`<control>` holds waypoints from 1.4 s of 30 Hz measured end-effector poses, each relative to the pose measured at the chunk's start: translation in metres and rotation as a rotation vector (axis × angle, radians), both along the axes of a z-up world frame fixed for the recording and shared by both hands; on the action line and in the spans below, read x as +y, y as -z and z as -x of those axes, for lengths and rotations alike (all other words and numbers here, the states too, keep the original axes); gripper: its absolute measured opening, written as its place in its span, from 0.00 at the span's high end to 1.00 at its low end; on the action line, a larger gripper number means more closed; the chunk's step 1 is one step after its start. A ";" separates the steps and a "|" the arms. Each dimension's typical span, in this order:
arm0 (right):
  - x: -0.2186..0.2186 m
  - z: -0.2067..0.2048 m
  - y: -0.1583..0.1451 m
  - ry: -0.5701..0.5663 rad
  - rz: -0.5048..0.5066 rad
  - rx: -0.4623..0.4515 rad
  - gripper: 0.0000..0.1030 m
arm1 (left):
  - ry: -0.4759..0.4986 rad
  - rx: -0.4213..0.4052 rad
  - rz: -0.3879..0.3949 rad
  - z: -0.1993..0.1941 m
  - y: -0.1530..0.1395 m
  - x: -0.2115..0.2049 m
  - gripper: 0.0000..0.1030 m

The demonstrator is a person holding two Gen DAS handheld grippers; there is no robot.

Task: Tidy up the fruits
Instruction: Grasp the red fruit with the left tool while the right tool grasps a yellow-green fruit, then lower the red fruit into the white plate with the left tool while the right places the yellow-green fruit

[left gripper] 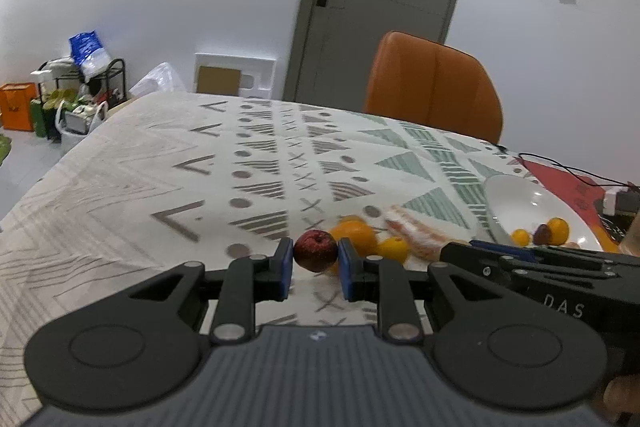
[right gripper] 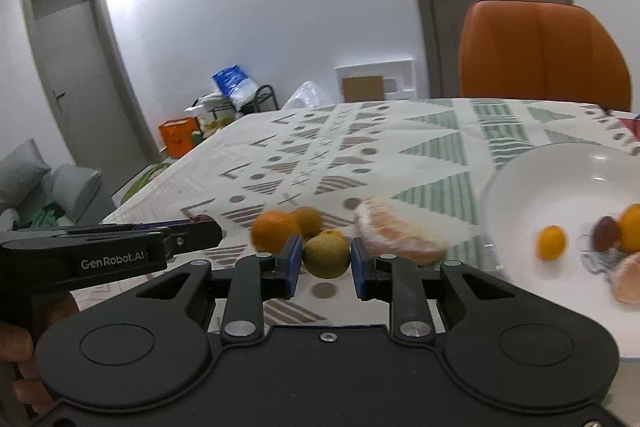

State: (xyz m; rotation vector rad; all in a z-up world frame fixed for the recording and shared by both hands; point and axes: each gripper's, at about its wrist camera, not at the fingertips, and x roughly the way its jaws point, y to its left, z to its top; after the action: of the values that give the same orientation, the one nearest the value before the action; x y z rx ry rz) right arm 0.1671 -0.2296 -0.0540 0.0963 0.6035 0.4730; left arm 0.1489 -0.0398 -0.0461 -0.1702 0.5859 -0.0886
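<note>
1. Fruits lie in a loose cluster on the bench (right gripper: 400, 147), beside a wide white plate (right gripper: 520, 187) that already carries a few small pieces, apparently the collecting spot.
2. The left claw (left gripper: 315, 259) pinches a small, dark red, wrinkled fruit (left gripper: 316, 250) between its blue pads, seemingly lifted clear of the patterned cloth.
3. The right claw (right gripper: 326, 261) brackets a round, matte yellow-green fruit (right gripper: 326, 256); the pads sit just beside its flanks, and whether they press it cannot be told.
4. Close behind that fruit sit a glossy orange (right gripper: 275, 231) and a peeled, pale-membraned citrus segment (right gripper: 396, 231), blurred.
5. The two claws work side by side, probably so each carries one piece toward the plate.
</note>
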 end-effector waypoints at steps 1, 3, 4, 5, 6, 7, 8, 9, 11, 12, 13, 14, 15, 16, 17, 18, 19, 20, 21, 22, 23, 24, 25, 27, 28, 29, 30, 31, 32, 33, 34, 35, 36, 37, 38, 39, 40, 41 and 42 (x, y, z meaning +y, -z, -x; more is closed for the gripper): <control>-0.004 0.001 -0.001 0.011 -0.001 -0.002 0.76 | 0.008 -0.002 -0.001 -0.001 -0.001 -0.004 0.78; -0.013 0.002 -0.002 0.028 -0.004 -0.005 0.76 | 0.023 -0.006 -0.003 -0.002 -0.002 -0.011 0.78; -0.017 0.003 -0.002 0.037 -0.006 -0.007 0.76 | 0.030 -0.007 -0.005 -0.002 -0.003 -0.014 0.78; -0.021 0.004 -0.003 0.045 -0.007 -0.009 0.76 | 0.035 -0.009 -0.005 -0.002 -0.003 -0.017 0.78; -0.023 0.004 -0.004 0.051 -0.007 -0.011 0.76 | 0.042 -0.010 -0.005 -0.003 -0.004 -0.020 0.78; -0.026 0.005 -0.005 0.060 -0.007 -0.014 0.76 | 0.047 -0.012 -0.005 -0.003 -0.004 -0.023 0.78; -0.029 0.006 -0.006 0.067 -0.007 -0.016 0.76 | 0.052 -0.014 -0.004 -0.003 -0.005 -0.025 0.78; -0.033 0.006 -0.006 0.075 -0.007 -0.018 0.76 | 0.059 -0.016 -0.005 -0.004 -0.006 -0.029 0.78; -0.039 0.008 -0.007 0.086 -0.006 -0.022 0.76 | 0.071 -0.017 -0.008 -0.005 -0.006 -0.034 0.78; -0.042 0.008 -0.007 0.093 -0.008 -0.024 0.76 | 0.077 -0.017 -0.010 -0.005 -0.006 -0.037 0.78; -0.045 0.009 -0.007 0.099 -0.007 -0.029 0.76 | 0.082 -0.018 -0.010 -0.006 -0.007 -0.040 0.78; -0.049 0.010 -0.007 0.105 -0.009 -0.030 0.76 | 0.087 -0.019 -0.011 -0.006 -0.007 -0.043 0.78; -0.051 0.009 -0.007 0.112 -0.010 -0.030 0.76 | 0.093 -0.020 -0.013 -0.007 -0.008 -0.046 0.78; -0.054 0.010 -0.007 0.118 -0.010 -0.030 0.76 | 0.098 -0.021 -0.014 -0.007 -0.008 -0.049 0.78; -0.057 0.010 -0.007 0.124 -0.010 -0.031 0.76 | 0.103 -0.023 -0.017 -0.007 -0.008 -0.052 0.78; -0.059 0.011 -0.008 0.129 -0.010 -0.032 0.76 | 0.109 -0.024 -0.018 -0.008 -0.009 -0.054 0.78; -0.062 0.011 -0.008 0.135 -0.011 -0.033 0.76 | 0.114 -0.024 -0.020 -0.008 -0.009 -0.057 0.78; -0.065 0.012 -0.008 0.141 -0.012 -0.034 0.76 | 0.119 -0.024 -0.021 -0.008 -0.009 -0.060 0.78; -0.068 0.012 -0.008 0.146 -0.013 -0.035 0.76 | 0.125 -0.025 -0.023 -0.008 -0.009 -0.063 0.78; -0.071 0.012 -0.008 0.152 -0.014 -0.036 0.76 | 0.130 -0.026 -0.024 -0.009 -0.010 -0.066 0.78; -0.074 0.013 -0.008 0.159 -0.015 -0.037 0.76 | 0.135 -0.026 -0.026 -0.009 -0.010 -0.068 0.78; -0.077 0.014 -0.008 0.163 -0.015 -0.037 0.76 | 0.141 -0.027 -0.026 -0.009 -0.010 -0.071 0.78; -0.080 0.015 -0.009 0.170 -0.016 -0.037 0.76 | 0.145 -0.027 -0.026 -0.009 -0.011 -0.073 0.78; -0.085 0.016 -0.009 0.182 -0.016 -0.038 0.76 | 0.155 -0.029 -0.027 -0.010 -0.011 -0.078 0.78; -0.088 0.017 -0.009 0.189 -0.017 -0.039 0.76 | 0.162 -0.031 -0.027 -0.010 -0.012 -0.081 0.78; -0.091 0.017 -0.008 0.194 -0.018 -0.039 0.76 | 0.167 -0.032 -0.028 -0.010 -0.012 -0.084 0.78; -0.094 0.018 -0.008 0.200 -0.020 -0.038 0.76 | 0.173 -0.033 -0.029 -0.010 -0.012 -0.087 0.78; -0.097 0.019 -0.008 0.207 -0.023 -0.037 0.76 | 0.178 -0.033 -0.029 -0.011 -0.012 -0.089 0.78; -0.100 0.019 -0.007 0.212 -0.024 -0.036 0.76 | 0.183 -0.033 -0.029 -0.011 -0.012 -0.092 0.78; -0.102 0.020 -0.007 0.218 -0.024 -0.036 0.76 | 0.188 -0.033 -0.030 -0.011 -0.012 -0.094 0.78; -0.105 0.021 -0.007 0.224 -0.023 -0.036 0.76 | 0.193 -0.033 -0.032 -0.011 -0.012 -0.097 0.78; -0.107 0.022 -0.007 0.229 -0.023 -0.035 0.76 | 0.198 -0.034 -0.032 -0.011 -0.012 -0.099 0.78; -0.109 0.023 -0.006 0.234 -0.022 -0.034 0.76 | 0.202 -0.034 -0.032 -0.012 -0.013 -0.101 0.78; -0.112 0.024 -0.006 0.240 -0.022 -0.033 0.76 | 0.207 -0.035 -0.033 -0.012 -0.013 -0.103 0.78; -0.114 0.024 -0.005 0.245 -0.023 -0.032 0.76 | 0.211 -0.035 -0.032 -0.012 -0.013 -0.105 0.78; -0.116 0.025 -0.005 0.251 -0.023 -0.031 0.76 | 0.215 -0.034 -0.033 -0.013 -0.013 -0.107 0.78; -0.119 0.026 -0.004 0.257 -0.023 -0.030 0.76 | 0.219 -0.035 -0.034 -0.013 -0.013 -0.109 0.78; -0.120 0.027 -0.004 0.262 -0.023 -0.028 0.75 | 0.224 -0.036 -0.035 -0.014 -0.013 -0.112 0.78; -0.122 0.027 -0.004 0.267 -0.024 -0.026 0.71 | 0.228 -0.036 -0.035 -0.014 -0.013 -0.115 0.78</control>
State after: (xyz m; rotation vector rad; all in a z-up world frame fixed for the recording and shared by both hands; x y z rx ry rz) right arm 0.1404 -0.3519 -0.0504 0.1912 0.5503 0.2224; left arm 0.1627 -0.1546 -0.0331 -0.0667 0.5686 -0.3015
